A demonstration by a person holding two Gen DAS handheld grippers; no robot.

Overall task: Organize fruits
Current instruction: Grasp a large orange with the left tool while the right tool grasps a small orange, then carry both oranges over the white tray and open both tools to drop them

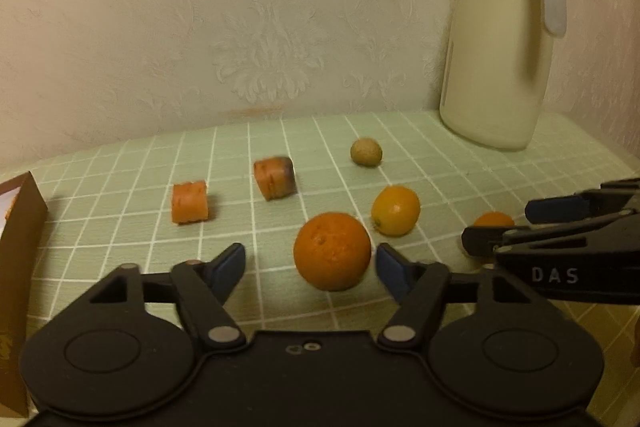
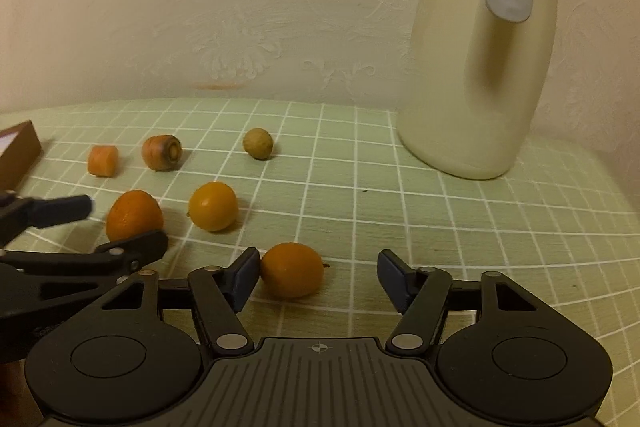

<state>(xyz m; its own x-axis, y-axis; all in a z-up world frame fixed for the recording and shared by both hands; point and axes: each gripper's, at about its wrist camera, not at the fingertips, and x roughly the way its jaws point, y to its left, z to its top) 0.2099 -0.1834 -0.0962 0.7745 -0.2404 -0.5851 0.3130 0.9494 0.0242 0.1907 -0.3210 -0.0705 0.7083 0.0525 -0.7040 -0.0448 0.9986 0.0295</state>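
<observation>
My left gripper [image 1: 310,261] is open around a large orange [image 1: 332,251], which sits between its blue pads on the green checked cloth [image 1: 120,227]. My right gripper [image 2: 318,269] is open, with a small orange fruit [image 2: 292,270] touching or nearly touching its left pad [image 2: 244,277]. A yellow-orange fruit [image 1: 396,210] lies behind the large orange; it also shows in the right wrist view [image 2: 213,206]. Two carrot chunks [image 1: 190,202] [image 1: 275,178] and a small brown round fruit [image 1: 366,152] lie farther back. The right gripper shows at the right of the left wrist view [image 1: 496,223], partly hiding the small orange fruit [image 1: 494,219].
A tall cream jug [image 1: 500,39] with a grey handle stands at the back right against the patterned wall. A brown cardboard box [image 1: 18,267] stands at the left edge. The table's curved edge runs along the right [image 2: 624,227].
</observation>
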